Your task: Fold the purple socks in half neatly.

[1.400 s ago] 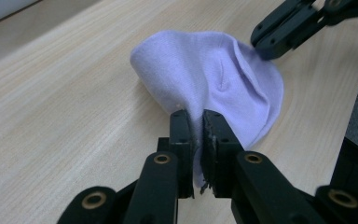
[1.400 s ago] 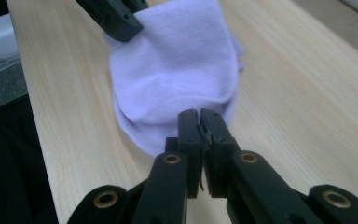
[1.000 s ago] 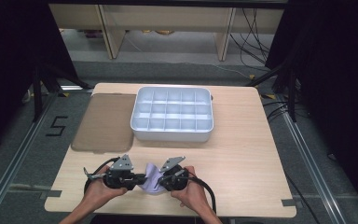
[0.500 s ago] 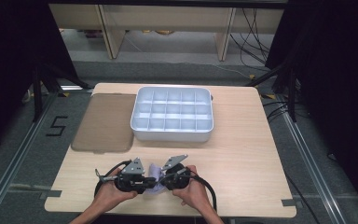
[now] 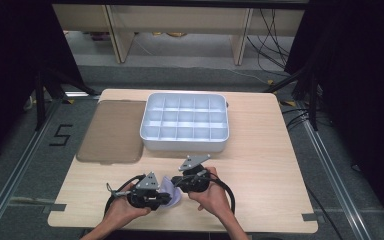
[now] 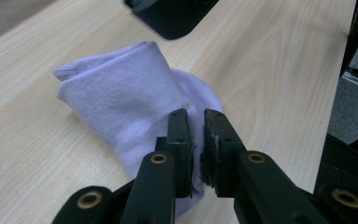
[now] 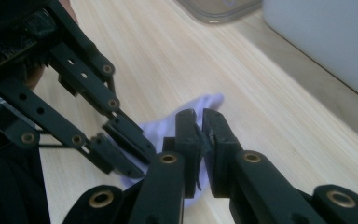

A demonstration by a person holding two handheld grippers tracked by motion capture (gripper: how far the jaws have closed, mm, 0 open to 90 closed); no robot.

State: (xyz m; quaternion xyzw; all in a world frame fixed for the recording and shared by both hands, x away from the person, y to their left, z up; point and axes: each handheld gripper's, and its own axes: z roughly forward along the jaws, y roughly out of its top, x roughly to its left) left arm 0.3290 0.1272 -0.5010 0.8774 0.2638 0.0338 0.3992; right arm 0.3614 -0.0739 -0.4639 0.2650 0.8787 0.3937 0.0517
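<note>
A pale wood-grain tabletop (image 5: 260, 150) carries a white gridded plastic tray (image 5: 185, 122) beside a flat brown translucent lid (image 5: 112, 131). At the near edge lies a folded lavender knit sock (image 6: 126, 102); left gripper (image 6: 196, 123) and right gripper (image 7: 199, 122) fingers each pinch its cloth

In the high view the lilac sock (image 5: 171, 192) lies mostly hidden between the two grippers, only a small patch showing. In the left gripper view its near end disappears behind the jaws at 6 o'clock, and a dark thing (image 6: 172, 16) at 12 o'clock is cut off by the top edge. In the right gripper view the divided tray (image 7: 326, 42) at 2 o'clock is blurred and cropped
</note>
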